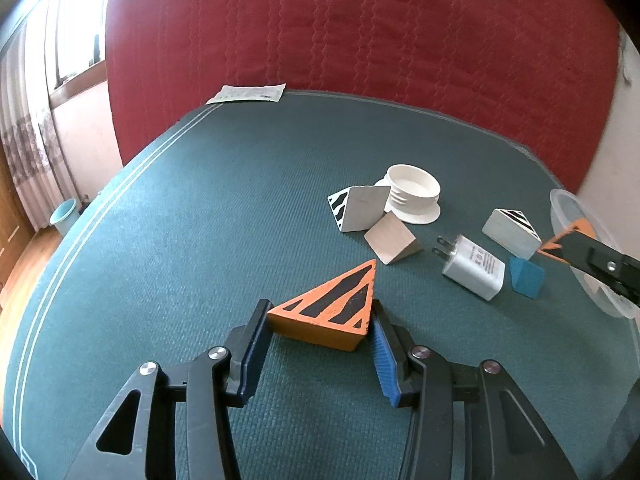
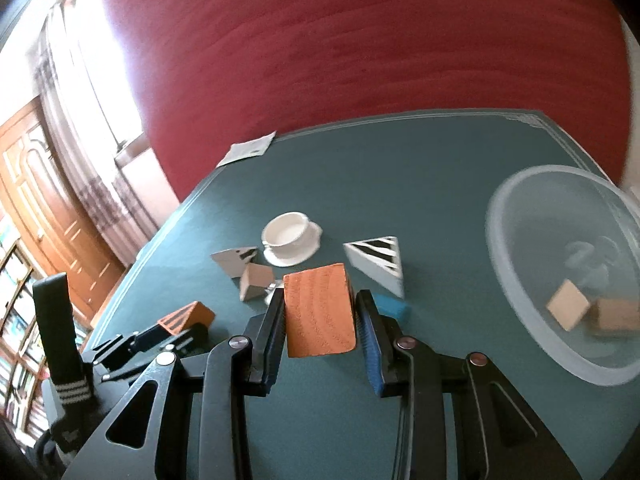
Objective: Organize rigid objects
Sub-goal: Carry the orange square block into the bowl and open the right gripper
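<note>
The right gripper [image 2: 320,320] is clamped on an orange wooden wedge [image 2: 320,312], lifted near the clear plastic bowl [image 2: 520,280] at right. The left gripper [image 1: 320,320] pinches a striped orange wedge [image 1: 332,312] on the green tablecloth [image 1: 200,240]. Next: carry over the bowl's rim and release.

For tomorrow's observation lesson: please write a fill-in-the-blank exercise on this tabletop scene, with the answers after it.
1. The left gripper is shut on an orange wedge with ____ stripes.
2. The white charger lies beside a small ____ wedge.
3. The right gripper holds an orange block lifted near the clear ____.

Answers: black; blue; bowl
</note>
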`<state>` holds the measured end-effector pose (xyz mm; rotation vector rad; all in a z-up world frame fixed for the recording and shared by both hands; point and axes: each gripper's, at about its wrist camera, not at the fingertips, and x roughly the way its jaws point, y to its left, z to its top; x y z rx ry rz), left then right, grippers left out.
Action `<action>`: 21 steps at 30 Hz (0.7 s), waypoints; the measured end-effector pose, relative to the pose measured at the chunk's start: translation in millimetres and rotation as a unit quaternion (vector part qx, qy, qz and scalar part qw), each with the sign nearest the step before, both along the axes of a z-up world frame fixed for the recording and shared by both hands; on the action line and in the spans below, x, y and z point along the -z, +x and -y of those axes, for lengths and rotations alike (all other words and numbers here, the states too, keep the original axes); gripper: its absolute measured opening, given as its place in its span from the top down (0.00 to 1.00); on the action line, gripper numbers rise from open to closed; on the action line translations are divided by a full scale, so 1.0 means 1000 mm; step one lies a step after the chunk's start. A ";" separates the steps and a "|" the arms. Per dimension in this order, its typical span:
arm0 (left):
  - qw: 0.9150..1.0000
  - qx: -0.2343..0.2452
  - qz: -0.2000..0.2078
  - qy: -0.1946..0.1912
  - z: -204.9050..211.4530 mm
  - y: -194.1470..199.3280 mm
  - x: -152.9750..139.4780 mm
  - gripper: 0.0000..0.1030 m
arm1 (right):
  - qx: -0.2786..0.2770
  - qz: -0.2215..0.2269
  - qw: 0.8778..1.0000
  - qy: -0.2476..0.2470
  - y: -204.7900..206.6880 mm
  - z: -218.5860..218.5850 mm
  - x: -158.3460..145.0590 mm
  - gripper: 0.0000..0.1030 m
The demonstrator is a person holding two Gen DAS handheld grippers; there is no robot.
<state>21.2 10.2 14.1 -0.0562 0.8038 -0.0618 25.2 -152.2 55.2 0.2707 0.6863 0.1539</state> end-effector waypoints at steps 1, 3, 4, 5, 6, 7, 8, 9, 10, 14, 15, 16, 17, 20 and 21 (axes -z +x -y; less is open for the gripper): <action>1.000 0.000 0.000 0.000 0.000 0.000 0.000 0.52 | 0.007 0.000 1.000 0.002 -0.003 0.005 0.000 0.66; 1.000 -0.001 0.000 0.001 -0.001 0.000 0.000 0.52 | 0.018 0.001 1.000 0.005 -0.007 0.014 -0.001 0.66; 1.000 -0.001 0.000 0.001 -0.001 0.000 0.000 0.52 | 0.024 0.001 1.000 0.006 -0.010 0.019 -0.001 0.66; 1.000 -0.001 0.001 0.002 -0.001 0.000 -0.001 0.52 | 0.030 0.002 1.000 0.007 -0.013 0.023 -0.001 0.66; 1.000 -0.001 0.001 0.003 0.000 0.000 -0.001 0.52 | 0.037 0.003 0.999 0.008 -0.015 0.029 -0.002 0.66; 1.000 -0.001 0.002 0.003 -0.001 0.000 -0.001 0.52 | 0.041 0.003 0.999 0.008 -0.018 0.032 -0.002 0.66; 1.000 -0.001 0.002 0.004 -0.001 -0.001 -0.001 0.52 | 0.046 0.005 0.999 0.008 -0.021 0.036 -0.003 0.66; 1.000 -0.001 0.002 0.004 -0.001 -0.001 -0.001 0.52 | 0.054 0.008 0.998 0.008 -0.024 0.042 -0.004 0.66; 1.000 -0.002 0.003 0.005 -0.001 -0.001 -0.001 0.52 | 0.058 0.010 0.998 0.008 -0.027 0.046 -0.005 0.66; 1.000 -0.005 0.003 0.009 -0.003 -0.002 -0.002 0.52 | 0.083 0.020 0.996 0.008 -0.042 0.068 -0.010 0.66; 1.000 -0.006 0.003 0.010 -0.003 -0.002 -0.002 0.52 | 0.090 0.022 0.996 0.007 -0.043 0.073 -0.011 0.66; 1.000 -0.007 0.003 0.011 -0.003 -0.002 -0.002 0.52 | 0.096 0.023 0.995 0.006 -0.045 0.077 -0.012 0.66; 1.000 -0.007 0.003 0.012 -0.003 -0.002 -0.002 0.52 | 0.103 0.023 0.994 0.005 -0.047 0.083 -0.012 0.66; 1.000 -0.010 0.002 0.014 -0.004 -0.002 -0.002 0.52 | 0.124 0.023 0.992 0.003 -0.053 0.099 -0.012 0.66; 1.000 -0.011 0.002 0.014 -0.005 -0.001 -0.002 0.52 | 0.133 0.024 0.991 0.003 -0.055 0.105 -0.012 0.66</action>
